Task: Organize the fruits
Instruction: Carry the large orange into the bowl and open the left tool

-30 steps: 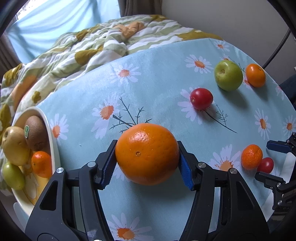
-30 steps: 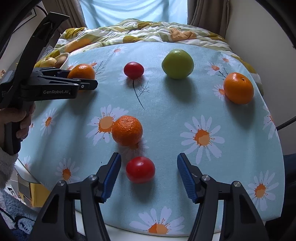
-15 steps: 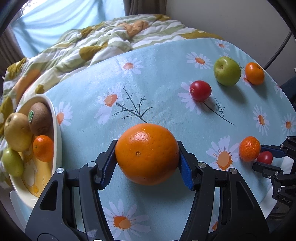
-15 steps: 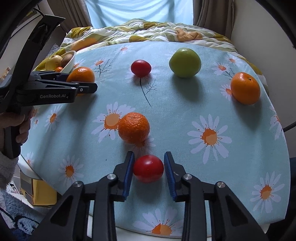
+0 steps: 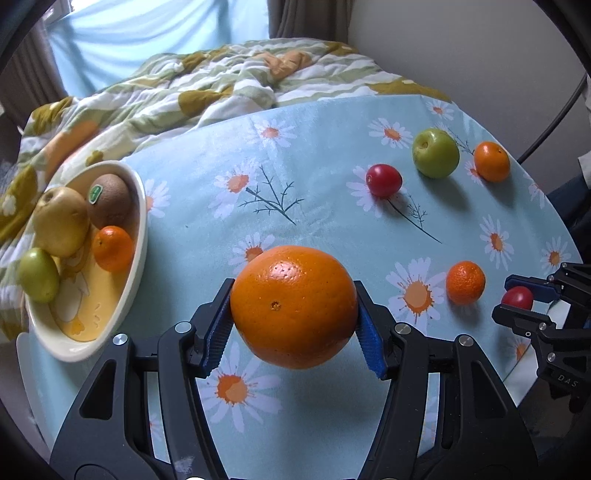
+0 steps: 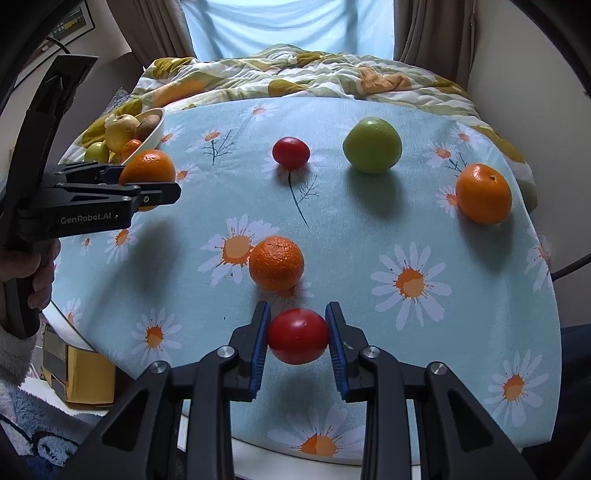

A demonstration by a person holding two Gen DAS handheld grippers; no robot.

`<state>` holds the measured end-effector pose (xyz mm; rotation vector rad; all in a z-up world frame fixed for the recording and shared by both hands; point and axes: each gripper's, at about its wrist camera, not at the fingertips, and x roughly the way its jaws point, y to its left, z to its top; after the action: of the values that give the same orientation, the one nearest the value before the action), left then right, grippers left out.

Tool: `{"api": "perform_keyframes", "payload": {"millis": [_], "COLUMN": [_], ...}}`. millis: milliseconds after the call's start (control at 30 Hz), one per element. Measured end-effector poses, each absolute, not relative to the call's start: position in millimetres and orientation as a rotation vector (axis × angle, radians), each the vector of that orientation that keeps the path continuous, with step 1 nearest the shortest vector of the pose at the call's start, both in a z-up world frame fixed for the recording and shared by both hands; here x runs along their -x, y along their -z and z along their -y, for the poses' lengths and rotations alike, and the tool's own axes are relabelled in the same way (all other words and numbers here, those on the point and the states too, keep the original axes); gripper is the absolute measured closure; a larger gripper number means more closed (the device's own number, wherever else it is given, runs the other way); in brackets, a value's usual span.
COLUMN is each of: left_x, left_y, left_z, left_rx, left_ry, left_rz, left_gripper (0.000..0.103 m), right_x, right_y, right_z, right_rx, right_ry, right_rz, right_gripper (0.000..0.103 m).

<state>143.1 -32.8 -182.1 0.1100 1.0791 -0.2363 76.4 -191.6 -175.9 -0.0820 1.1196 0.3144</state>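
Behind the round table with the light blue daisy-print cloth (image 6: pixel 369 236) lies a rumpled quilt in green, white and mustard (image 5: pixel 221 85), and behind that a pale blue curtain (image 6: pixel 288 22).

I take the cream oval bowl with the yellow inside (image 5: pixel 138 236) as my landmark. It stands at the left edge of the table and holds a brown kiwi with a green sticker (image 5: pixel 109 199), a yellowish pear (image 5: pixel 61 221), a small green fruit (image 5: pixel 38 275) and a small orange mandarin (image 5: pixel 112 248).

My left claw (image 5: pixel 295 321) pinches the big smooth orange (image 5: pixel 295 306) between its two blue pads (image 5: pixel 216 332); the orange hangs above the cloth, just to the right of the bowl.

My right claw (image 6: pixel 297 341) is pressed together on the small red tomato (image 6: pixel 298 340), well to the right of the bowl, at the near edge of the table. I cannot tell if the tomato touches the cloth.

Just beyond this tomato, on the bowl's side, sits a bumpy orange mandarin (image 6: pixel 276 263). Far across from the bowl, near the quilt, a second red tomato (image 6: pixel 291 152), a round green apple (image 6: pixel 372 145) and a smooth orange (image 6: pixel 483 194) stand in a row, the orange farthest from the bowl.
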Motion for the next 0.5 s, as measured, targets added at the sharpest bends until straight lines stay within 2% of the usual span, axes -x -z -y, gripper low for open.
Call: {"api": "perform_keyframes", "payload": {"millis": [500], "left_x": [-109], "left_y": [119], "left_z": [-19], "left_rx": [0.003], "left_ry": [0.074], "left_rz": [-0.983], "left_gripper": [0.037], "right_x": [-94], "right_y": [124], "right_z": [149], "right_rx": [0.184], "right_ry": [-0.496], "right_rz": [-1.023], "right_gripper": [0.075]}}
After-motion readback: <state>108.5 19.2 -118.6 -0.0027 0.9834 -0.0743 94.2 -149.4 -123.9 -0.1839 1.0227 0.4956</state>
